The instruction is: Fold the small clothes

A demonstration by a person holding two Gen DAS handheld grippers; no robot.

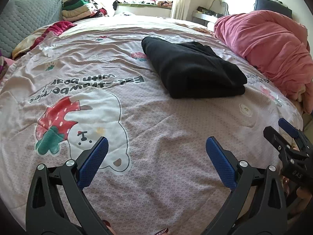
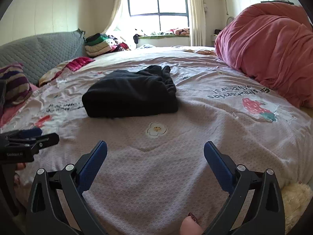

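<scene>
Nearest, at the bottom edge of both views, cut off: a painted fingernail and a fingertip, the rest of each hand hidden behind the black frames. Left gripper with blue textured pads spread wide apart, nothing between, hovering above the bedspread. Right gripper likewise spread wide, holding nothing; seen also at the right edge of the left view, only partly, with small lettering too blurred to read. Below both, a thin pinkish woven cover with a fine scale pattern, wrinkled, printed with a white bear holding a strawberry, a small flower and upside-down text. Farther, in the middle of the bed, well apart from both grippers: folded black garment, soft and fleecy, a thick rectangular bundle with a gathered edge at its far end. To the right, a bulky pink duvet, crumpled. At the left, a grey quilted headboard. Far back, a stack of folded clothes and a bright window, overexposed.
</scene>
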